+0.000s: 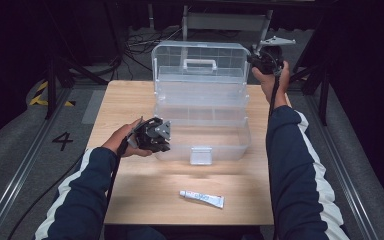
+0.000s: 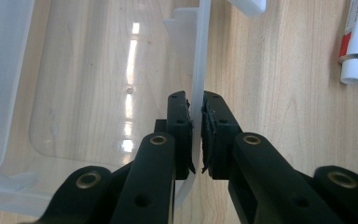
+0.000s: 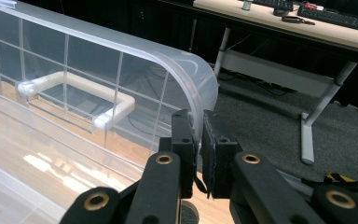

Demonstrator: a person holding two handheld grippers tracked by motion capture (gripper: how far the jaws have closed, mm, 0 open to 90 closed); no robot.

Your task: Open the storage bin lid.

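Pinching front wall of clear box [image 1: 200, 142] near table's [image 1: 130, 200] left edge: left gripper [image 2: 196, 135]. Right gripper [image 3: 199, 149] clamped on raised lid [image 3: 186, 70] rim, far right corner.

High overhead, 2 close claw cameras, shared box [image 1: 200, 100]

A: What is the box [image 1: 202, 127] like?

B: It is big and see-through plastic. It sits in the middle of the frame, on the surface.

A: Is it shut?

B: No. Its lid [image 1: 200, 62] stands up at the back, upper middle of the frame. The lid has a white handle [image 1: 199, 64]. A white latch [image 1: 200, 155] hangs on the front wall.
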